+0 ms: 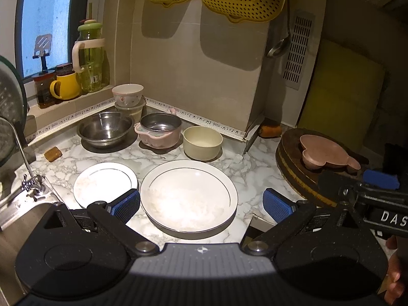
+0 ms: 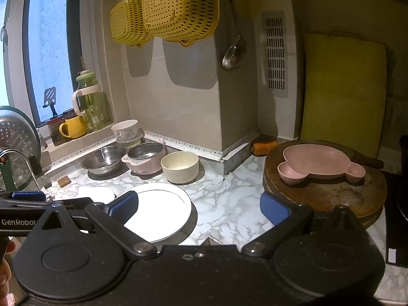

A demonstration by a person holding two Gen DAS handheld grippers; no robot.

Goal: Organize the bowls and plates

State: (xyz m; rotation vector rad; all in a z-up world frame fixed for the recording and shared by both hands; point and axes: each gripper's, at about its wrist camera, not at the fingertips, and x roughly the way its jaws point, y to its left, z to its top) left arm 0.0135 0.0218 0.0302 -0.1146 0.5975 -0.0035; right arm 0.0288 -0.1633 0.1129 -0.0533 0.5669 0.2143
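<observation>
Left gripper point(image 1: 201, 204) spread wide over large plate point(image 1: 188, 195), holding nothing; right gripper point(image 2: 199, 207) likewise wide, empty.

Both my wrist cams sit low and close over the bench point(image 1: 229, 150), facing the corner at 12 o'clock; they share the big plate point(image 1: 188, 193) and bowls.

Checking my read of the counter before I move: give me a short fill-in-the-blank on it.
1. The pink dish sits on the round ____ board.
2. The smaller white plate lies to the ____ of the larger white plate.
3. Both the left gripper and the right gripper are ____.

Missing words: wooden; left; open
</observation>
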